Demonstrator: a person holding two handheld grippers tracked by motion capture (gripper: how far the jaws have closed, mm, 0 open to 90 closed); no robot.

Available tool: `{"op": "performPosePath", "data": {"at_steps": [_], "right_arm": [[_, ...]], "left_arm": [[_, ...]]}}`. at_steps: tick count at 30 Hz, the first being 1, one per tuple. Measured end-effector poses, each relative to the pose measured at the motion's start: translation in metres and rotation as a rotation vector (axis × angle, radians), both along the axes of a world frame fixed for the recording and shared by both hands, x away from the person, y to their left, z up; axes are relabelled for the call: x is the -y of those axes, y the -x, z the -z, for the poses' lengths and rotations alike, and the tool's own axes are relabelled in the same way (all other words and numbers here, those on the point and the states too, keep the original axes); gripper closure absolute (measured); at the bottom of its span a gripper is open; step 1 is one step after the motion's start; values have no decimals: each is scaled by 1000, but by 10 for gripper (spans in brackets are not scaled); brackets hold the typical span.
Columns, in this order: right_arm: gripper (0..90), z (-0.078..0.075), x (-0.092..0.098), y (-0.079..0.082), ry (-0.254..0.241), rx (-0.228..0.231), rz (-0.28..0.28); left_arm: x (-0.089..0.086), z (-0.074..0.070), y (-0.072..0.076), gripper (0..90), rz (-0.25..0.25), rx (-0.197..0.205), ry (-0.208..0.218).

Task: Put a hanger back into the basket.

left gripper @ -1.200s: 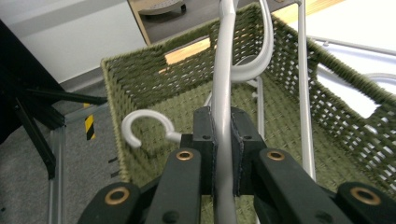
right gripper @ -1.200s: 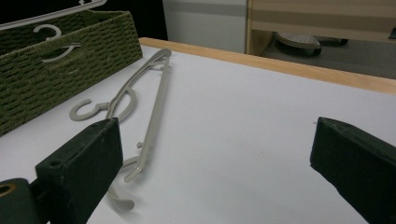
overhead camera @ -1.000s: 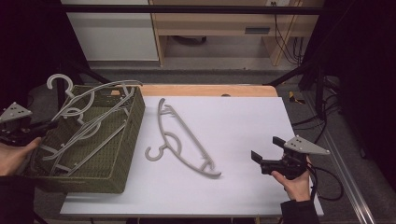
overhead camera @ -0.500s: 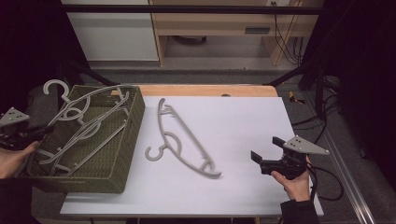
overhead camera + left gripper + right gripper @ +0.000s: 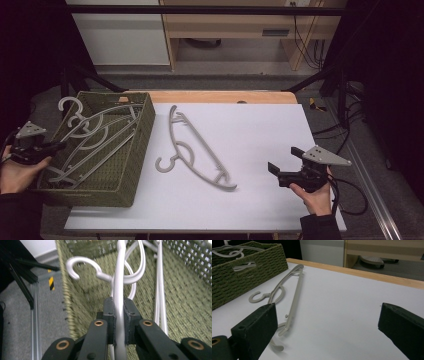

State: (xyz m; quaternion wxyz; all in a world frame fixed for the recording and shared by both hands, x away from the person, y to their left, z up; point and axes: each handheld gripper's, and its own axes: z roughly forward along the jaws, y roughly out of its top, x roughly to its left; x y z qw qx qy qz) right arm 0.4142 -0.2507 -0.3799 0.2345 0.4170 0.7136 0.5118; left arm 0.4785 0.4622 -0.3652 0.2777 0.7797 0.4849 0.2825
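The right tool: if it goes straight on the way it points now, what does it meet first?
Probably the grey hanger lying on the white table; the open right tool points toward it, though depth is unclear.

My black left tongs (image 5: 119, 315) pinch a pale grey hanger (image 5: 119, 277) in the olive-green woven basket (image 5: 135, 150); the desk (image 5: 280, 125) is white.

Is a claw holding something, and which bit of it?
The left claw pinches a grey hanger by its thin bar, over the basket. The right claw holds nothing.
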Motion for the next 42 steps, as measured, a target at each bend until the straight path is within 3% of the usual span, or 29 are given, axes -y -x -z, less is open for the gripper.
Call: {"op": "performPosePath", "data": {"at_steps": [7, 12, 16, 18, 20, 24, 28, 34, 42], "right_arm": [[28, 0, -1, 0, 7, -2, -6], [28, 0, -1, 0, 7, -2, -6], [29, 0, -1, 0, 4, 0, -4], [28, 0, -1, 0, 6, -2, -7], [28, 0, -1, 0, 6, -2, -7], [29, 0, -2, 0, 5, -4, -6], [29, 0, -3, 0, 9, 0, -14], [30, 0, -4, 0, 5, 1, -11], [31, -1, -6, 1, 10, -1, -15]], "left_arm": [[4, 8, -6, 822, -38, -71, 12], [9, 11, -11, 816, -64, -124, -45], [10, 14, -14, 803, -68, -159, -49], [12, 13, -14, 781, -56, -158, -63], [13, 12, -12, 740, -51, -139, -71], [14, 3, -7, 696, -49, -106, -25], [21, -7, 0, 606, -26, -41, 44], [47, -20, 16, 493, 37, 86, 145], [83, -30, 39, 378, 136, 190, 273]]}}
